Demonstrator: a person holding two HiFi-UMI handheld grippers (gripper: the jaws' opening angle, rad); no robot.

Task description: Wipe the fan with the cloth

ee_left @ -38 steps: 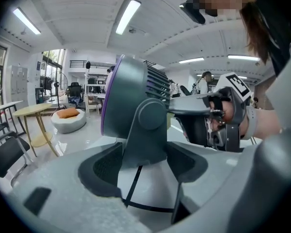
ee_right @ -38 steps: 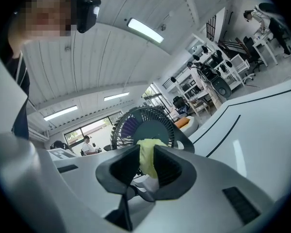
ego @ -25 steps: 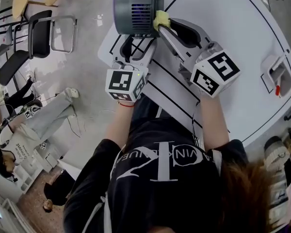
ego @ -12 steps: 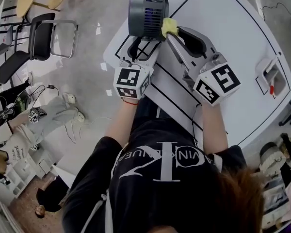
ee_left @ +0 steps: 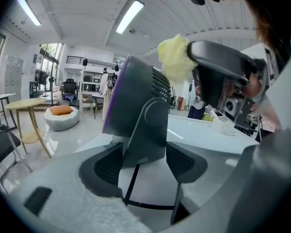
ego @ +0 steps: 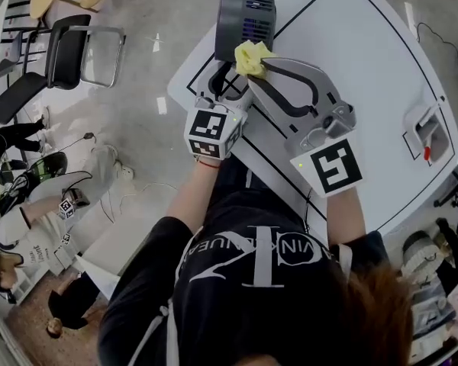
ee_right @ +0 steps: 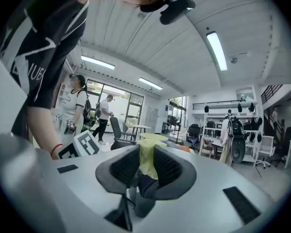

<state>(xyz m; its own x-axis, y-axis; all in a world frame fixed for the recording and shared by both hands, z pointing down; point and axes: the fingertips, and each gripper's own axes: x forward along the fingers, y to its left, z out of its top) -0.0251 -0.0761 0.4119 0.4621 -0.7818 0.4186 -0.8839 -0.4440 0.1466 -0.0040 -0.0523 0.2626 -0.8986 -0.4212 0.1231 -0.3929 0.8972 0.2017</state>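
Fan: we see the fan [ego: 245, 12] upright near the far edge of the white table [ego: 366, 90], with its grille housing tilted on its stand.

Left gripper: the left gripper [ego: 222, 76] has its jaws spread wide around the foot of the fan's stand. In the left gripper view both pads seem to lie against the stand, so we read this as a bracing grip, unchanged over the last moments.

Right gripper: the right gripper [ego: 258, 65] has its jaws closed down on the yellow cloth [ego: 250, 55]. In the right gripper view the cloth fills the narrow gap between the two pads.

What has changed: the right gripper has rolled over, so its marker cube [ego: 333, 168] now faces straight up where it lay tilted before. The cloth has also come off the side of the housing and risen to its rim.

Cloth contact: in the left gripper view the bunched cloth [ee_left: 176, 57] presses on the upper back edge of the housing, touching the ribbed grille.

Meaning for the task: we judge the wipe to be well under way, with one flank covered and the stroke passing over the top.

Next need: we expect the stroke to keep pressure along the curved rim, while the left grip stops the fan from tipping or sliding toward the table edge.

Unseen: the fan's front face is turned away from us, so we cannot tell whether it is clean.
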